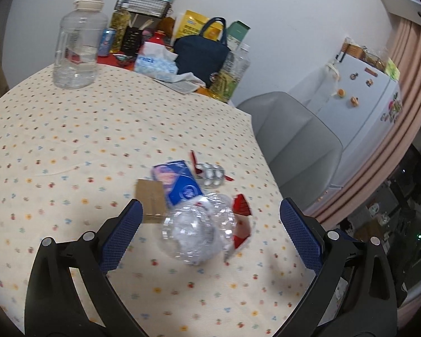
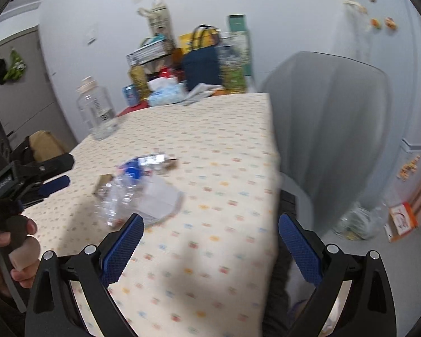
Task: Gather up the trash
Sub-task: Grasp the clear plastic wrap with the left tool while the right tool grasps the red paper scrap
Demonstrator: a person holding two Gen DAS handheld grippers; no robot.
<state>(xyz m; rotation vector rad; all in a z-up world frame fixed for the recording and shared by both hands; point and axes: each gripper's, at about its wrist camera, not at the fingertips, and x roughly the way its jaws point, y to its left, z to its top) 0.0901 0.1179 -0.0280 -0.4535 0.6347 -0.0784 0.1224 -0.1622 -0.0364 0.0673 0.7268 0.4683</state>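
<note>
— Several bits of trash sit bunched near the right edge of the desk: a crushed plastic bottle, a blue packet, a scrap of cardboard, a foil blister pack and a red-and-white wrapper.

— Is either gripper holding any of it?

— No. The left gripper is spread wide, straddling the bottle without touching it, probably lined up to close on it. The right gripper is released too, hovering over the desk's right edge, empty.

— Why heaped like that?

— Likely so each piece is within reach; the bottle looks light and springy.
</note>
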